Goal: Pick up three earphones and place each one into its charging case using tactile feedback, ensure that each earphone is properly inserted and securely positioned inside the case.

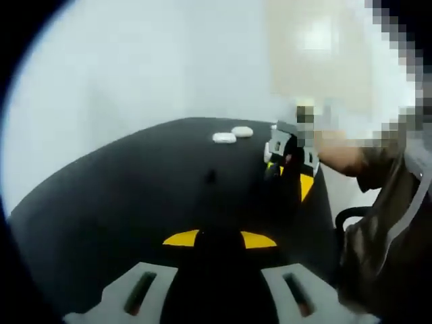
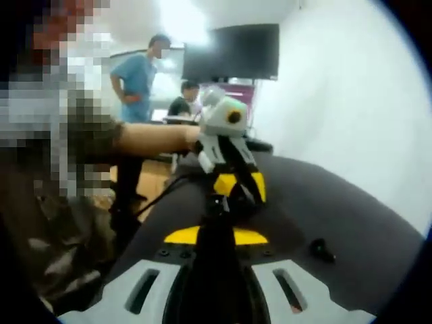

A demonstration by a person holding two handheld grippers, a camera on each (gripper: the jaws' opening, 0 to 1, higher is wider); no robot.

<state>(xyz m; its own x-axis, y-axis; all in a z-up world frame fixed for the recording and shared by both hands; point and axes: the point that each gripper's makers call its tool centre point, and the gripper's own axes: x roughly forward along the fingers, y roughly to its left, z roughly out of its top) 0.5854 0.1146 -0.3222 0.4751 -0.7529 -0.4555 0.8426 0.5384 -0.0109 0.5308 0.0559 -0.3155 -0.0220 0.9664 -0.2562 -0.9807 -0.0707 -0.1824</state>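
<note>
With both the left claw and right claw released and empty above the black counter, pickup seems not yet begun: next, one must reach the two white charging cases near the counter's far edge.

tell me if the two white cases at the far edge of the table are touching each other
Cannot tell. In the left gripper view the nearer white case and the farther white case lie close together on the black table, but blur hides whether a gap separates them.
</note>
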